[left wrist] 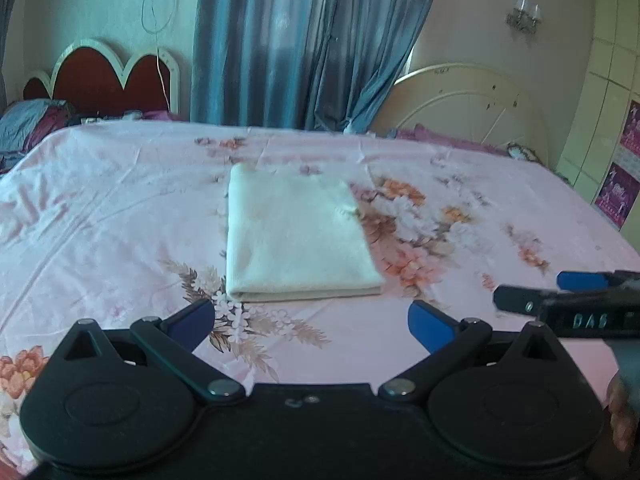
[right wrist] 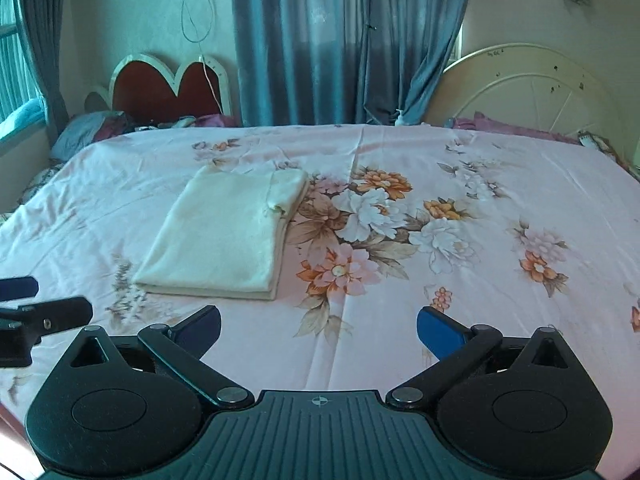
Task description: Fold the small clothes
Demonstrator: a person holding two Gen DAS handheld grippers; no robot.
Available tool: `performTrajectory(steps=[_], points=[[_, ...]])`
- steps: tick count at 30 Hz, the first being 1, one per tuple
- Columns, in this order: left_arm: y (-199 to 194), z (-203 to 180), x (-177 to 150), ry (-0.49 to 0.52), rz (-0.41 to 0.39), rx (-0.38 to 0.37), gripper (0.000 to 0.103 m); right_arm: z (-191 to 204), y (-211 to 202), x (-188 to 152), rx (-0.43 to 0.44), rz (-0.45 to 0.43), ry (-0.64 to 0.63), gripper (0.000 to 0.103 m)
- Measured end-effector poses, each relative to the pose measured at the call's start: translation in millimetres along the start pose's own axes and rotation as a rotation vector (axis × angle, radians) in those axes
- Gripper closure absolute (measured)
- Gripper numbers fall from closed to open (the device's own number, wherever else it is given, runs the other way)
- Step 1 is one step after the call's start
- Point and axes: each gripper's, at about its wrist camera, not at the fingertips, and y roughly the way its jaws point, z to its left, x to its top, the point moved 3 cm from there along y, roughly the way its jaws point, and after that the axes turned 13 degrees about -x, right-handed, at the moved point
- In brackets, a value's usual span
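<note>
Cloth [left wrist: 296, 236], cream and folded into a neat rectangle, lies flat on the pink flowered bedsheet [left wrist: 480, 208], at twelve o'clock from the left gripper [left wrist: 312, 320] and at about eleven o'clock from the right gripper [right wrist: 319, 326]. Both grippers hang above the sheet with jaws spread wide, nothing between them, apart from the cloth

Black grippers, blue fingers [right wrist: 438, 330]

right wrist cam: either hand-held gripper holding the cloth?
No, the folded cream cloth lies alone on the floral bedsheet, clear of both.
</note>
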Motion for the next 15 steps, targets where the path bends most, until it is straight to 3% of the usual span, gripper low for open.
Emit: performTrajectory(steps=[15], points=[[-55, -35, -15, 0.031, -0.067, 0.047, 0.000, -16, -79, -17, 0.010, -0.073, 0.021, 0.000]])
